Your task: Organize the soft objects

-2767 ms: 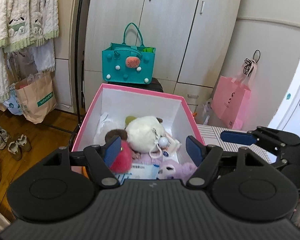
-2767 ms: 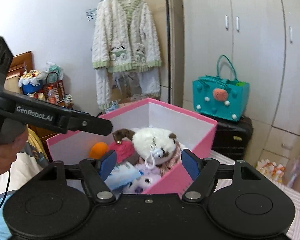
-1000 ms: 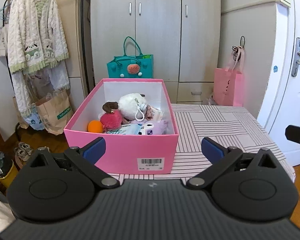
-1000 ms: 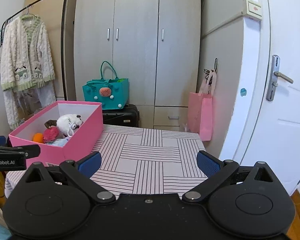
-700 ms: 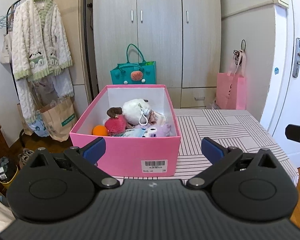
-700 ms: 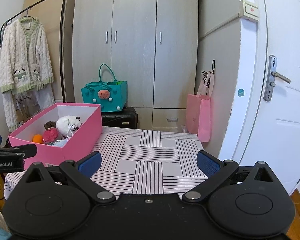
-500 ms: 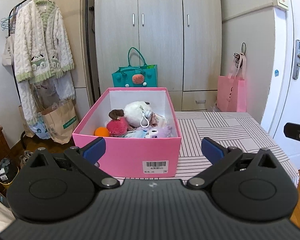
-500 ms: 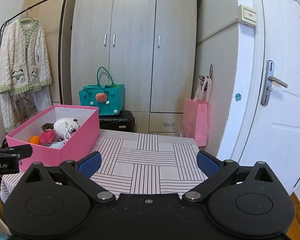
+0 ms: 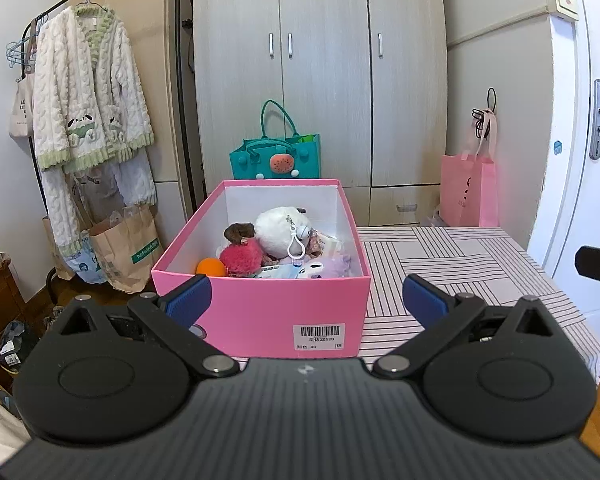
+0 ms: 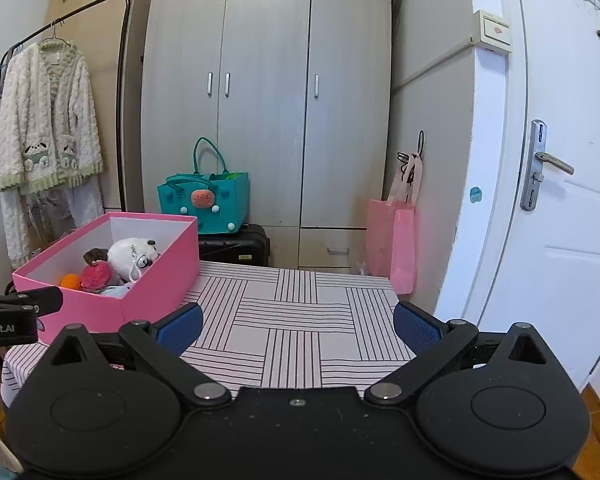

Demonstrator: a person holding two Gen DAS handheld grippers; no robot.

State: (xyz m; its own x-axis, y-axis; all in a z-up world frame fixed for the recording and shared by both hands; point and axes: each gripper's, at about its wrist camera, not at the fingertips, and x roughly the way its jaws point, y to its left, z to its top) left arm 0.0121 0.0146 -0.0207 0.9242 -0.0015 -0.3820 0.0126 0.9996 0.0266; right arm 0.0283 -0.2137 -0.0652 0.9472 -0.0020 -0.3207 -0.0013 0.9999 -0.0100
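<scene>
Left claw [image 9: 304, 294]: spread wide, holding nothing, hanging in front of the near wall of the pink box [image 9: 260, 308].
Right claw [image 10: 296, 326]: also spread wide and bare, over the striped tablecloth [image 10: 300, 316], well apart from the box.
Where the soft toys are: all in the box, which sits on the left part of the table.
How they look: a white plush [image 9: 282, 226] with a keyring clip on top, a shaggy red plush [image 9: 242, 256] just beside it, an orange ball [image 9: 211, 267] at the near left, a pale purple plush [image 9: 328, 266] at the near right; piled loosely, touching one another.
Step in hand: I'd say the tidying looks finished, since no toy lies on the cloth.
Doing it well: keep both claws clear of the box rim so nothing gets nudged out.
</scene>
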